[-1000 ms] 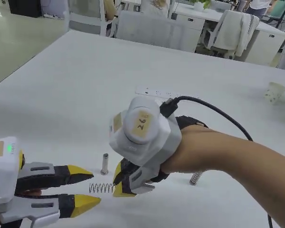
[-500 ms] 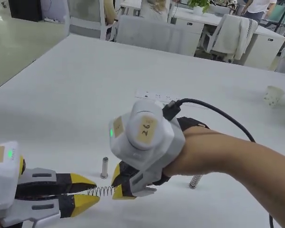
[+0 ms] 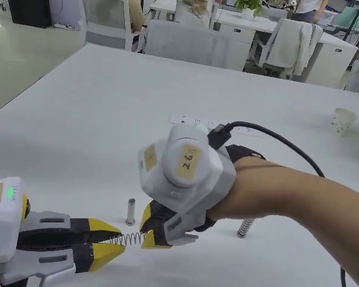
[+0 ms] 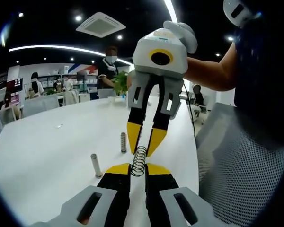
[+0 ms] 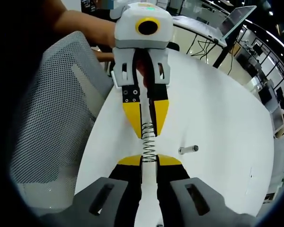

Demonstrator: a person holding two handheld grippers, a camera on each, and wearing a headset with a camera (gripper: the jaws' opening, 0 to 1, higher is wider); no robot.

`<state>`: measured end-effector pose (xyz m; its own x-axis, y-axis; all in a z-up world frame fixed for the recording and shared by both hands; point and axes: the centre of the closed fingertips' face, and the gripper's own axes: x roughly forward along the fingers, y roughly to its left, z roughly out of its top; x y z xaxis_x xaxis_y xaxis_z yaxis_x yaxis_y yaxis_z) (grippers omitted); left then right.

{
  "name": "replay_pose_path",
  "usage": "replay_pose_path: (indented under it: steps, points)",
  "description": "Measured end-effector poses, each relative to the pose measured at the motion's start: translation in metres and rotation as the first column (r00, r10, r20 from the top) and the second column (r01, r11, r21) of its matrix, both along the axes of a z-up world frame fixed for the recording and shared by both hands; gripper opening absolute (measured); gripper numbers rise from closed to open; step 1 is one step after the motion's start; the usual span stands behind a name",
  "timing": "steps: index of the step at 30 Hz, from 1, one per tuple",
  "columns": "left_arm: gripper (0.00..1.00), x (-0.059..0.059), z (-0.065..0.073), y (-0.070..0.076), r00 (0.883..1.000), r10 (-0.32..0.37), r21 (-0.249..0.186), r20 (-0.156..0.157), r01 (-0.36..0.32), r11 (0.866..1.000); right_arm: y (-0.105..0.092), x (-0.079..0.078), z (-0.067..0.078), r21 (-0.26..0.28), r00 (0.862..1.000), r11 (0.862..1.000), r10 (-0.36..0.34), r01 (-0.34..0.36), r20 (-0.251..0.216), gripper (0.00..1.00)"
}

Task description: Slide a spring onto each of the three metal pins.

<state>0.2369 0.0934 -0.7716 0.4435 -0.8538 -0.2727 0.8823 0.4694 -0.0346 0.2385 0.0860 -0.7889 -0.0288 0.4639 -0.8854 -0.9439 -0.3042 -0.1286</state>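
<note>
At the lower left of the head view the left gripper (image 3: 115,240) reaches in over the white table (image 3: 107,119); its yellow-tipped jaws are drawn in to about the width of the spring (image 3: 127,240) around one end of it; whether they press on it I cannot tell. The spring lies level in the air between the two grippers; just behind it a bare pin (image 3: 130,211) stands upright on the table. The right gripper (image 3: 147,232) faces the left one tip to tip, and its jaws are pinched onto the spring's other end; a black cable (image 3: 275,140) runs off its back. Further right, past the forearm, a second pin (image 3: 246,228) stands with a second spring (image 3: 245,223) round it; a paper cup (image 3: 344,119) sits well apart at the far right.
</note>
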Motion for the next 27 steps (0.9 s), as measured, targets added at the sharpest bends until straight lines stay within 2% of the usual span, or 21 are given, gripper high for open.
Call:
replay_pose_path:
  steps: [9,11,27]
  points:
    - [0.02,-0.0014,0.0011,0.0008,1.0,-0.001,-0.011,-0.008,0.001,1.0,0.0016,0.0013,0.0008,0.007,1.0,1.0,-0.008,0.008,-0.003,0.08]
    - [0.02,-0.0019,0.0017,0.0004,1.0,-0.004,-0.013,-0.008,0.004,1.0,0.0018,0.0009,0.0005,0.007,0.999,0.999,-0.031,0.032,-0.026,0.08]
    - [0.02,-0.0014,0.0043,-0.0012,1.0,-0.018,-0.014,-0.004,0.018,1.0,-0.0001,0.0016,0.0014,0.011,0.998,0.999,-0.043,0.043,-0.035,0.09]
